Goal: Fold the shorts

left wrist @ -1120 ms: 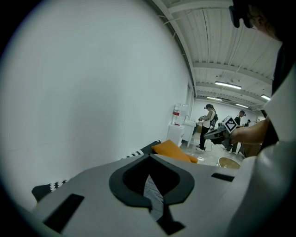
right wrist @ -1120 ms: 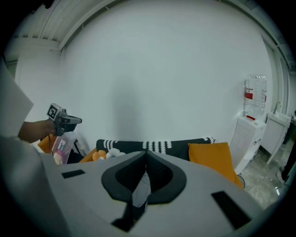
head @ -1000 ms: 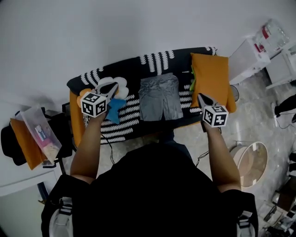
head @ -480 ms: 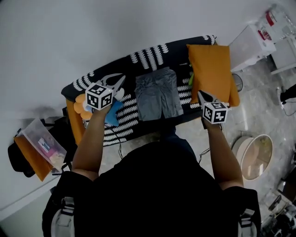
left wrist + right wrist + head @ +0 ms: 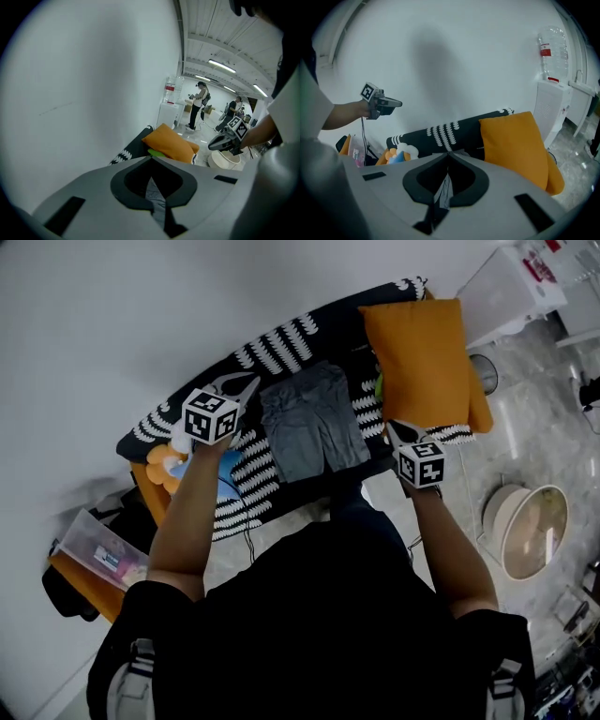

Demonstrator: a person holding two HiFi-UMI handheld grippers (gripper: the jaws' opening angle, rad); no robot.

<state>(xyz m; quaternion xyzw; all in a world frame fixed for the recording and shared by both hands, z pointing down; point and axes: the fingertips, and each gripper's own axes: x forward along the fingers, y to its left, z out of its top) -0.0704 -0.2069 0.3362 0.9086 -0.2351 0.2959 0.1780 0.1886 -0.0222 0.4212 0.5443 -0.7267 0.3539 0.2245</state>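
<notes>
Grey shorts (image 5: 309,423) lie flat, waistband to the far side, on a black-and-white patterned cover (image 5: 281,343). My left gripper (image 5: 249,382) hovers shut just left of the shorts' far left corner, holding nothing. My right gripper (image 5: 392,427) is shut and empty off the shorts' right side, by the near corner of an orange pillow (image 5: 422,362). In the left gripper view the shut gripper (image 5: 151,158) frames a strip of the shorts (image 5: 152,190). The right gripper view shows the same: my right gripper (image 5: 448,153) is shut, over grey cloth (image 5: 444,190).
The orange pillow (image 5: 518,140) lies on the cover's right end. A blue cloth (image 5: 225,488) and an orange flower toy (image 5: 164,460) sit at the left end. A white basin (image 5: 530,531) stands on the floor at right. A white cabinet (image 5: 553,112) carries a water bottle (image 5: 553,51).
The left gripper has swung right toward the shorts' far left corner. The right gripper has come down and a little closer to the shorts. Both stayed shut.
</notes>
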